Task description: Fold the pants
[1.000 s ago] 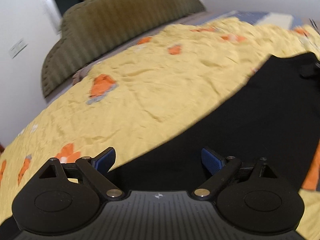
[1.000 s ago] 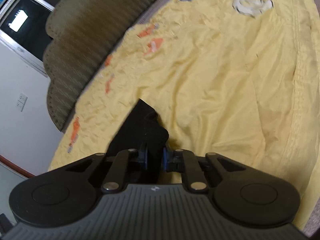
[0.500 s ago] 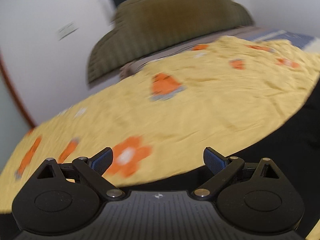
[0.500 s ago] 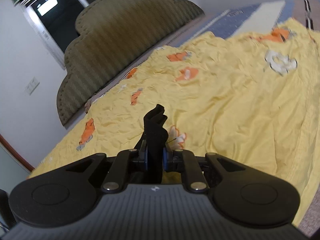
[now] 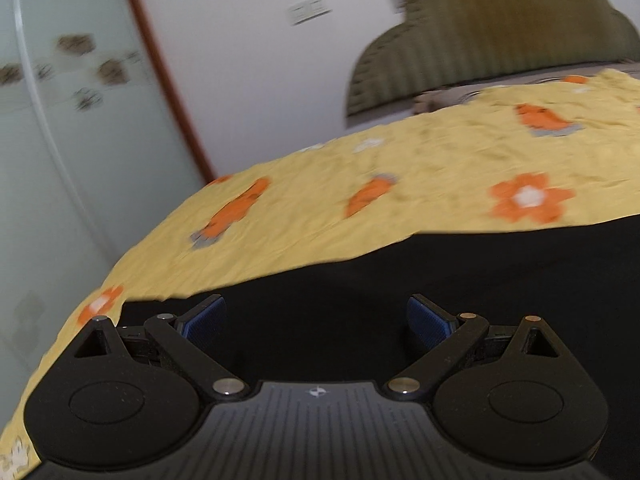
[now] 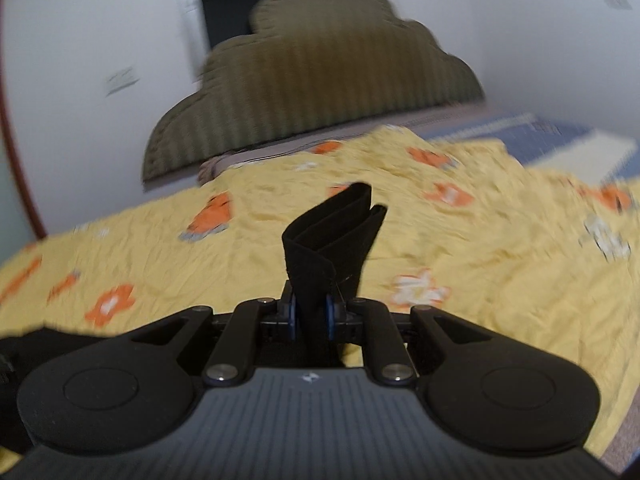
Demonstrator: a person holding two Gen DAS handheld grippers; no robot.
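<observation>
Pants (image 6: 334,240), black, on a bed under a yellow flowered sheet (image 6: 500,264). Two views, both blurred.

Right wrist view: right tongs (image 6: 311,316) clamped on a folded bunch of the cloth. Blue pads (image 6: 330,316) press it from both sides. The bunch sticks up and forward past the tips, long axis along the tongs' line, leaning a little right. Its far end shows stacked layers, edges parted. More black cloth hangs down behind the tips, and a dark patch lies at the low left of the tongs' body.

Left wrist view: left tongs (image 5: 316,320) spread wide, nothing pinched. Blue pads (image 5: 430,322) well apart. Flat black cloth (image 5: 440,280) fills the gap between the fingers and runs off to the right; whether the tips touch it I cannot tell. Its far edge runs as a slanting line across the sheet, lower at the left finger, higher to the right. Long axis looks crosswise to these tongs, but ends are out of view.

Beyond the sheet: olive headboard (image 6: 320,80), white wall (image 5: 248,80).
</observation>
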